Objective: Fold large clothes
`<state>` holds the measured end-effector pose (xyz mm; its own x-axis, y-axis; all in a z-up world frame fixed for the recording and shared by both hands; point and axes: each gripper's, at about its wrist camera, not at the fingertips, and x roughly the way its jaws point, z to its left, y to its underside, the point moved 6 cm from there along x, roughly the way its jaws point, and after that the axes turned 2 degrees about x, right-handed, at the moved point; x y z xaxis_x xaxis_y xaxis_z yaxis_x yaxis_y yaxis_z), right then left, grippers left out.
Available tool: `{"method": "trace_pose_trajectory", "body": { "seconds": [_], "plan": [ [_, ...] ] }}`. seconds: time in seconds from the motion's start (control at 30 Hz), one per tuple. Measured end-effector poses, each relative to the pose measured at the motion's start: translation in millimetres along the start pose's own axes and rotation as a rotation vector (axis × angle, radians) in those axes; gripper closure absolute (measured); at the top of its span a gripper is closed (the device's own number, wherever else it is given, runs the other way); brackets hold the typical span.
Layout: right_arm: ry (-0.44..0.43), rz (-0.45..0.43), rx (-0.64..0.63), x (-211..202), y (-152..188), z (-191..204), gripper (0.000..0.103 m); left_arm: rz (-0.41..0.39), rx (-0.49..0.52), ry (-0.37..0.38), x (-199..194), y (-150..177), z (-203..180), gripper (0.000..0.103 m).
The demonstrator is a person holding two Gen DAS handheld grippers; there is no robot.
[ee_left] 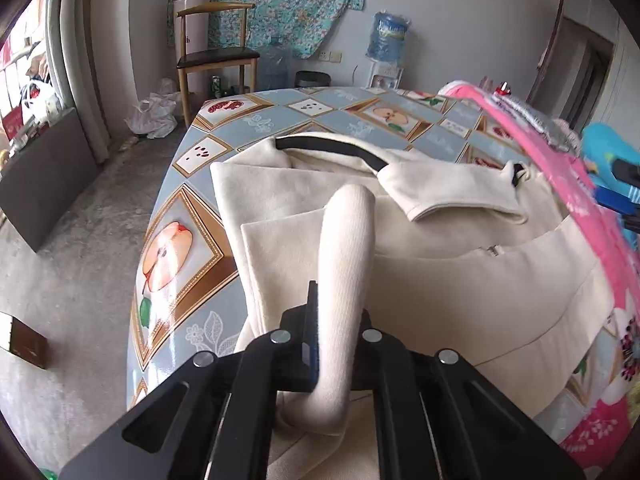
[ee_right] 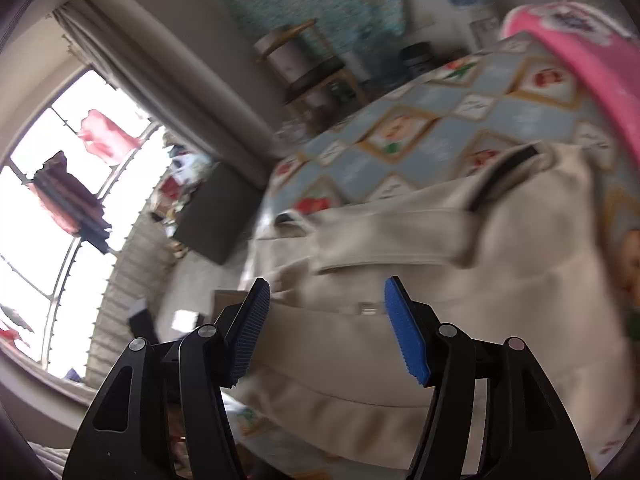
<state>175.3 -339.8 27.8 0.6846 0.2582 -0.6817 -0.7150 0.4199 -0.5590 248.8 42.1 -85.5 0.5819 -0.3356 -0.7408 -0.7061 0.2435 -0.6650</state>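
Note:
A cream jacket (ee_left: 460,280) with a black collar band (ee_left: 332,146) lies spread on the fruit-patterned table (ee_left: 188,248). My left gripper (ee_left: 340,320) is shut on the jacket's ribbed cream cuff (ee_left: 348,248), and the sleeve stands up in a loop over the jacket's body. In the blurred right wrist view my right gripper (ee_right: 326,320) hangs open above the jacket (ee_right: 500,280), close to the zipper pull (ee_right: 368,309). Nothing is between its blue pads (ee_right: 406,336).
A pink flowered cloth (ee_left: 560,168) lies along the table's right side, with a blue object (ee_left: 608,160) beyond it. A wooden chair (ee_left: 216,56) and a water bottle (ee_left: 388,36) stand by the far wall. The table's left edge drops to a concrete floor (ee_left: 80,260).

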Motion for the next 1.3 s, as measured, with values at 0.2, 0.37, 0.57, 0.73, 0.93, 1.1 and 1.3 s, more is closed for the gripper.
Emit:
{"method": "trace_pose_trajectory", "body": {
  "seconds": [0.2, 0.37, 0.57, 0.73, 0.93, 1.1, 1.3],
  "plan": [
    [0.192, -0.001, 0.159, -33.5, 18.2, -128.1, 0.042, 0.053, 0.040, -0.104, 10.5, 1.3, -5.3, 0.097],
    [0.058, 0.044, 0.258, -19.7, 13.6, -157.6, 0.043, 0.097, 0.095, -0.195, 15.5, 2.2, -13.8, 0.096],
    [-0.051, 0.143, 0.254, 15.7, 2.9, -140.3, 0.047, 0.118, 0.107, -0.248, 17.7, 2.2, -16.3, 0.096],
    [-0.019, 0.154, 0.093, 13.2, 5.6, -102.4, 0.060, 0.121, 0.101, -0.243, 16.8, 1.0, -16.1, 0.096],
    [0.018, 0.138, -0.130, 6.3, 7.9, -69.7, 0.061, 0.119, 0.103, -0.238, 16.1, 1.5, -16.3, 0.096],
    [0.008, 0.178, -0.070, 28.9, -1.7, -92.6, 0.061, 0.118, 0.104, -0.232, 17.1, 1.2, -16.2, 0.096],
    [-0.046, 0.199, 0.006, 43.9, -11.3, -113.0, 0.065, 0.124, 0.103, -0.236, 18.0, 1.6, -16.2, 0.096]
  ]
}}
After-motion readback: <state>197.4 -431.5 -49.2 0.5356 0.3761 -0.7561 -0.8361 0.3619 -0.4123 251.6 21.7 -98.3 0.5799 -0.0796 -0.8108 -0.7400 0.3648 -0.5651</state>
